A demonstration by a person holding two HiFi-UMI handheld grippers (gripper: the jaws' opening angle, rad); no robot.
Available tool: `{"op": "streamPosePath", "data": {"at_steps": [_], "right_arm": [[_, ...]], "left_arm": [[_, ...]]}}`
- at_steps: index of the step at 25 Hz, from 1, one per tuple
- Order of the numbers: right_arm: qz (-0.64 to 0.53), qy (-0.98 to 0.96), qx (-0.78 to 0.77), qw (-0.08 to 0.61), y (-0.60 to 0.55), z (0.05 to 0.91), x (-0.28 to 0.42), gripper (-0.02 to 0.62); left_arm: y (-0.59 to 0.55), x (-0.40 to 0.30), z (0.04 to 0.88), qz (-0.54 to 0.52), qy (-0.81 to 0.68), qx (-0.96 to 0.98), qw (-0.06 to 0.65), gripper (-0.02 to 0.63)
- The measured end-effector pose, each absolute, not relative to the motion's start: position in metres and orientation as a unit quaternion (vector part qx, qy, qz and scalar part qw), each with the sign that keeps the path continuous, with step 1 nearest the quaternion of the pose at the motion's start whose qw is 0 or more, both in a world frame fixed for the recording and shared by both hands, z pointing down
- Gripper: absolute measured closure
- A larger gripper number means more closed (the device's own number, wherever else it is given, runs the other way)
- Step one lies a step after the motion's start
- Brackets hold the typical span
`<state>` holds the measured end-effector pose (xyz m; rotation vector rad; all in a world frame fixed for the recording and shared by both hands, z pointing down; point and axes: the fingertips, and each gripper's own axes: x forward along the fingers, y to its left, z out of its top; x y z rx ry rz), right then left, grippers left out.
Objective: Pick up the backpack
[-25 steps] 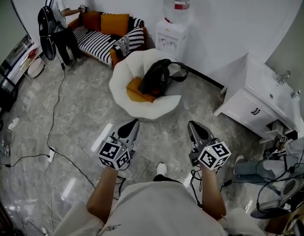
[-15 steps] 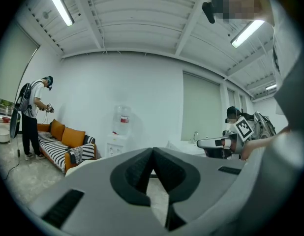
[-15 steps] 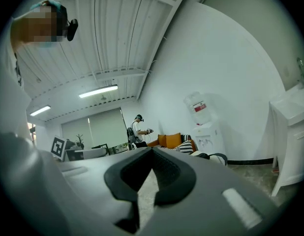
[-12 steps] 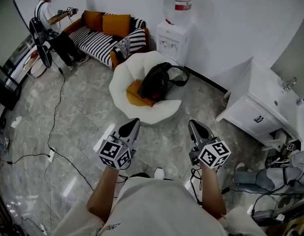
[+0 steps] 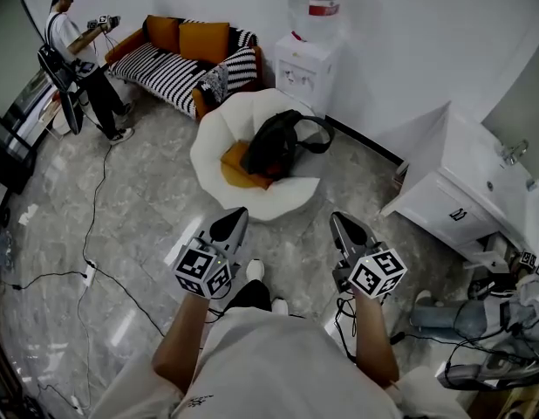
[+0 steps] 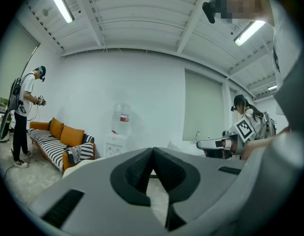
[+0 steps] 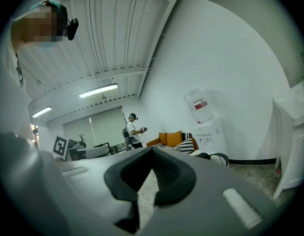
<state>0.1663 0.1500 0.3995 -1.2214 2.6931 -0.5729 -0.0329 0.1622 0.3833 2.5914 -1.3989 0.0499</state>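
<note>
Head view looks down on a black backpack [image 5: 274, 142] slumped in the bowl of a round white chair [image 5: 214, 131] at the far middle of the scene. It leans on an orange cushion [image 5: 237, 168], and one strap loop [image 5: 317, 132] arches out to its right, likely the easiest part to catch. Left tool [image 5: 232, 222] and right tool [image 5: 339, 225] are held side by side near the person's body, both pointing toward the chair. They are well apart from the bag, which fits an approach on foot rather than a reach. Each gripper view shows its jaws pressed together with nothing between them, so they would need to spread before any grasp. No worktop carries the bag; the chair stands on a glossy grey marbled floor [image 5: 147, 208], where thin black cables [image 5: 97, 201] trail on the left and could snag a step. At the far left, a striped sofa [image 5: 169, 75] with orange pillows sits against the white wall, and another person [image 5: 78, 46] stands beside it holding similar gear. A water dispenser [image 5: 306, 59] stands just behind the chair. A white cabinet [image 5: 448, 195] with a sink is on the right, with more cables and clutter on the floor near it.
</note>
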Motion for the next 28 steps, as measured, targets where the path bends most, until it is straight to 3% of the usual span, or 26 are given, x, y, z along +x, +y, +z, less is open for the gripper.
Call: {"op": "streamPosePath", "data": {"at_steps": [28], "right_arm": [[-0.202, 0.867, -0.453, 0.046, -0.004, 0.415, 0.154, 0.592]], "left_arm": [[-0.014, -0.032, 0.408, 0.03, -0.415, 0.9, 0.13, 0.612]]}}
